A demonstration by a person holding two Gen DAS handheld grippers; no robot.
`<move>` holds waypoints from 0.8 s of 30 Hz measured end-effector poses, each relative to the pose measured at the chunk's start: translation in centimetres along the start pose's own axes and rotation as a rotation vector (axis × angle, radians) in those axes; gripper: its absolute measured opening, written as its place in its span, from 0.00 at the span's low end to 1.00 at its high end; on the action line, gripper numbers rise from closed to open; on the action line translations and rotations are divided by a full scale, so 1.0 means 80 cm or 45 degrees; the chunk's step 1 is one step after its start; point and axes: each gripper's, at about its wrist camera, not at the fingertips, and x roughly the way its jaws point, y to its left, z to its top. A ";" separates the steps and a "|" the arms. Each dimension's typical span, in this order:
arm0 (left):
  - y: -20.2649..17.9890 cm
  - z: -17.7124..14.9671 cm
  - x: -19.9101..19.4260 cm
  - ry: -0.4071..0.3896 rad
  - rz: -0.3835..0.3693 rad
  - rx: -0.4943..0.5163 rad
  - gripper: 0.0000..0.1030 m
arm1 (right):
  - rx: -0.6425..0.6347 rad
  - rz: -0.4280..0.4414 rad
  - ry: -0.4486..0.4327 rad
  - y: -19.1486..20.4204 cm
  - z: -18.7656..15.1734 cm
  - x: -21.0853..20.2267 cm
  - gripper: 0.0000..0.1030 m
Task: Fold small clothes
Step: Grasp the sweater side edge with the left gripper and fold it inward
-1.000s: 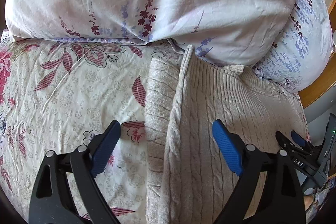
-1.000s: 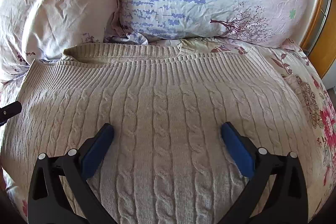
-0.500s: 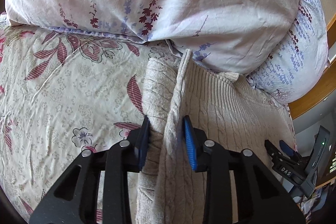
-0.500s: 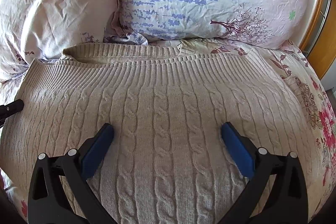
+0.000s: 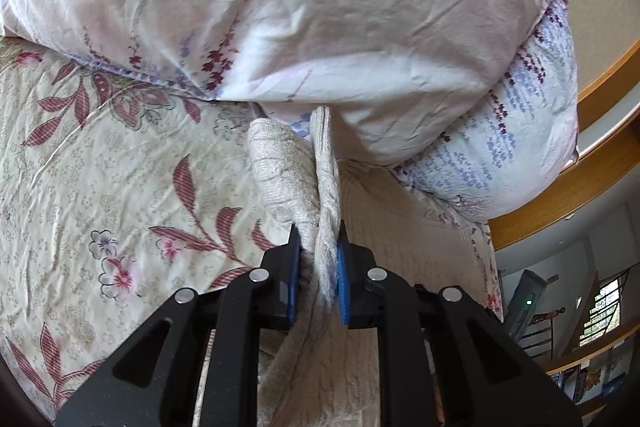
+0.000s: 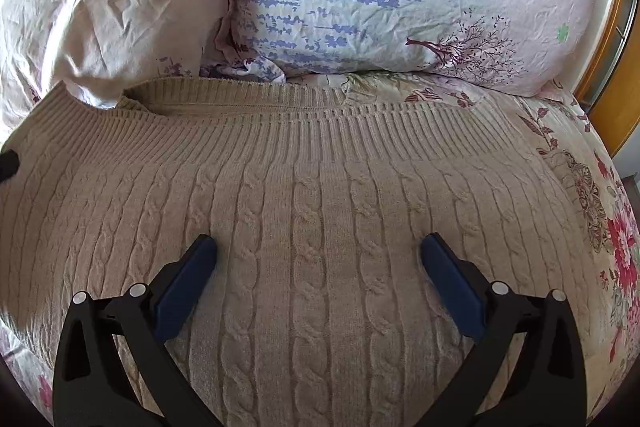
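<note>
The beige cable-knit sweater [image 6: 320, 227] lies spread on the floral bedsheet [image 5: 100, 187], its ribbed hem up against the pillows [image 5: 280, 7]. The left tongs [image 5: 318, 267] have just been closing and now clamp a bunched ridge of the sweater's side edge between their blue pads. The right tongs [image 6: 318, 267] stand wide apart, resting on the knit with nothing gripped. To fold well, I'd judge the left should carry that edge across in one smooth sweep, low and level, while the right pins the body flat so the knit doesn't drag or bunch.
</note>
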 end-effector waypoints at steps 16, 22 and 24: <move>-0.129 -0.030 0.081 0.117 -0.465 -0.168 0.13 | -0.081 0.016 -0.018 0.005 0.002 -0.004 0.99; -0.140 -0.044 0.133 0.210 -0.498 -0.222 0.13 | -0.129 0.083 -0.034 -0.011 0.002 -0.005 0.99; -0.127 -0.043 0.143 0.253 -0.531 -0.289 0.14 | -0.136 0.092 -0.078 -0.013 -0.004 -0.008 0.99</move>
